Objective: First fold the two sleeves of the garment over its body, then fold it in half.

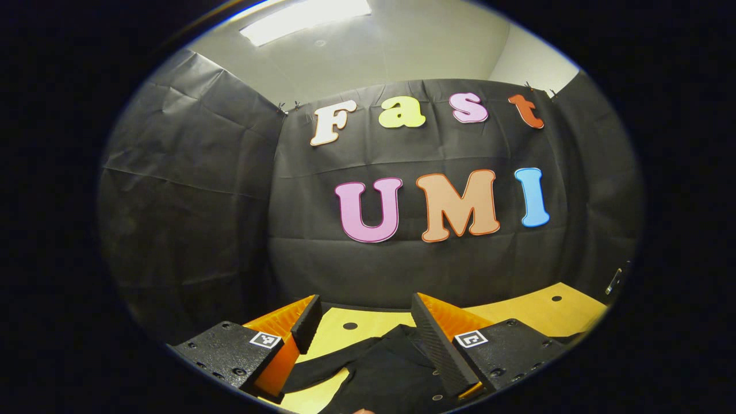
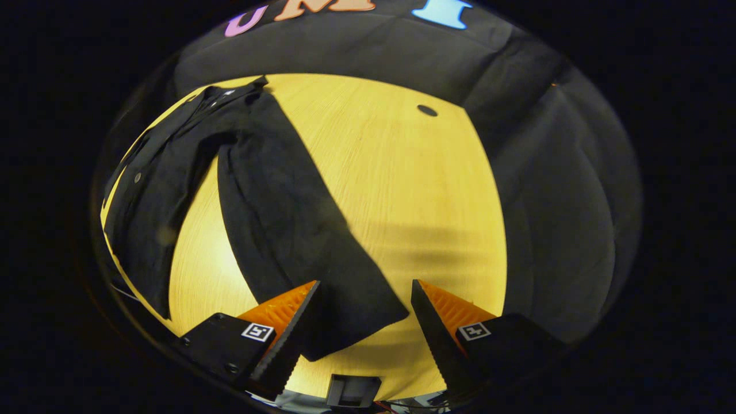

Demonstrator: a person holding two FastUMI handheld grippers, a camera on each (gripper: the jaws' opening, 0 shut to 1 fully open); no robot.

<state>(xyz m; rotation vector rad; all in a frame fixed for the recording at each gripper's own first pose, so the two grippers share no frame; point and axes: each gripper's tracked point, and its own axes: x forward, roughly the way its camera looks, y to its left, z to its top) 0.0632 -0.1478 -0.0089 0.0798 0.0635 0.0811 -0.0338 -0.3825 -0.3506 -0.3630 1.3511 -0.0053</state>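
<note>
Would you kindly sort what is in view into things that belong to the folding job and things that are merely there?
Belongs to the job:
- black garment
- its long sleeve, lying out across the table
- left gripper, open
- right gripper, open above the sleeve end

Merely there:
- wooden table
- round hole in the table
- ceiling light

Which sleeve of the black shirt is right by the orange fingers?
The long sleeve that stretches across the yellow table; its cuff end lies between the right gripper fingers. The other sleeve lies far off at the table's edge.
</note>
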